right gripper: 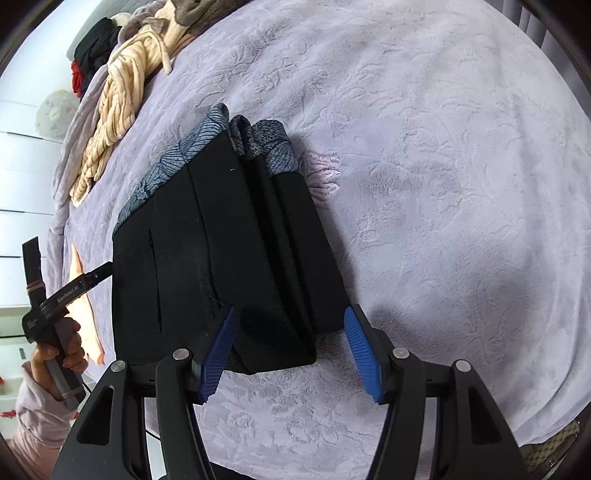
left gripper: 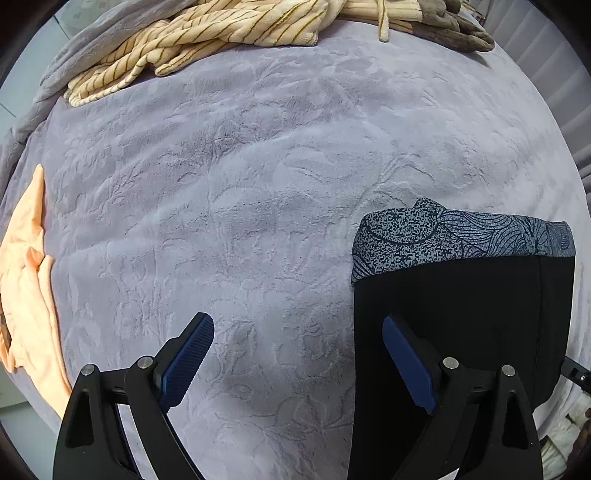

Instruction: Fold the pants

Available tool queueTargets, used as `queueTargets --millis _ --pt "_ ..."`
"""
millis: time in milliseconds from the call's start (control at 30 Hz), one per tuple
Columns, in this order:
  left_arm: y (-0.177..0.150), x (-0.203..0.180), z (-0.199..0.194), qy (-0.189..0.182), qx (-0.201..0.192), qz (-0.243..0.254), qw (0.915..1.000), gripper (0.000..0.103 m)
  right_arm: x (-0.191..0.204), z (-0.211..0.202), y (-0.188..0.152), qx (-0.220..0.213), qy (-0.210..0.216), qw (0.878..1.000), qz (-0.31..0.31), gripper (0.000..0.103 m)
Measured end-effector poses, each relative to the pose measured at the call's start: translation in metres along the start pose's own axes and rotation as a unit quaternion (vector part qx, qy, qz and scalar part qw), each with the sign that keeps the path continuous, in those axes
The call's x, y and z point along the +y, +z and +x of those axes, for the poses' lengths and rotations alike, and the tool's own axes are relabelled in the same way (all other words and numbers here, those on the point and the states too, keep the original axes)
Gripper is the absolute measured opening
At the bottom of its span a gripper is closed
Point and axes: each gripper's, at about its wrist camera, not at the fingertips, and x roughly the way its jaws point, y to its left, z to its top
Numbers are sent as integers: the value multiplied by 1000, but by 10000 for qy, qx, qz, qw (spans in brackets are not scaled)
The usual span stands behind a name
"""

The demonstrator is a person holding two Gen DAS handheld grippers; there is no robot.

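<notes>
Black pants (right gripper: 207,258) with a blue patterned waistband (right gripper: 266,144) lie folded in a compact stack on the lavender bedspread (right gripper: 443,184). In the left wrist view they (left gripper: 461,314) lie at the lower right, waistband (left gripper: 461,232) on the far side. My left gripper (left gripper: 299,332) is open and empty, its right finger over the pants' left edge. It shows in the right wrist view (right gripper: 99,273), held by a hand beside the stack. My right gripper (right gripper: 290,328) is open, its jaws either side of the stack's near end.
A cream striped garment (left gripper: 192,40) and a brown one (left gripper: 454,26) are heaped at the bed's far edge. A peach garment (left gripper: 26,280) lies at the left edge. Dark and red clothes (right gripper: 92,59) sit beyond the bed.
</notes>
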Motion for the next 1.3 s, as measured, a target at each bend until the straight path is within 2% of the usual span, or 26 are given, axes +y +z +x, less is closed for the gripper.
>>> queueTargets --millis 100,233,367,500,633,767,800,900,933,1000,1100,1200,1233,1267,1300 --pt "-3 4 -4 -206 51 -50 9998 94 0 2 3 32 6 10000 1 65" --pt "-13 12 -6 -767 183 -100 9968 94 -2 3 6 25 70 10000 2 78" --pt "-24 5 -5 -1367 373 127 9898 94 -8 3 9 10 382 9993 44 78" --pt "-28 -6 -4 -1907 550 316 9796 94 -8 2 19 -39 627 9979 -166 79" --pt "-25 -16 5 -1993 611 385 9773 94 -7 14 35 162 780 9962 -341 81" --pt "-21 -23 19 -2124 658 399 9741 94 -10 28 48 319 700 9956 -538 81" --pt "-20 -25 22 -2247 664 389 9714 94 -11 32 50 359 783 9946 -578 81" --pt "-19 -30 30 -2481 620 392 9660 94 -9 41 57 496 1438 9859 -692 82" --pt "-20 -32 33 -2511 612 381 9653 99 -7 45 59 539 1504 9842 -765 83" --pt "-21 -36 41 -2567 625 329 9639 102 -8 56 63 663 1631 9810 -814 83" --pt "-21 -37 48 -2679 622 213 9612 102 -19 79 68 927 1971 9749 -459 83" --pt "-22 -35 46 -2673 605 162 9616 102 -24 86 69 984 2117 9721 -212 83" --pt "-23 -34 43 -2650 567 176 9624 95 -22 85 67 976 2092 9728 -220 82" --pt "-24 -34 36 -2673 475 221 9622 87 -21 84 66 990 2084 9728 -203 76" --pt "-25 -34 29 -2629 378 248 9638 84 -19 83 65 1025 2138 9714 -151 72"
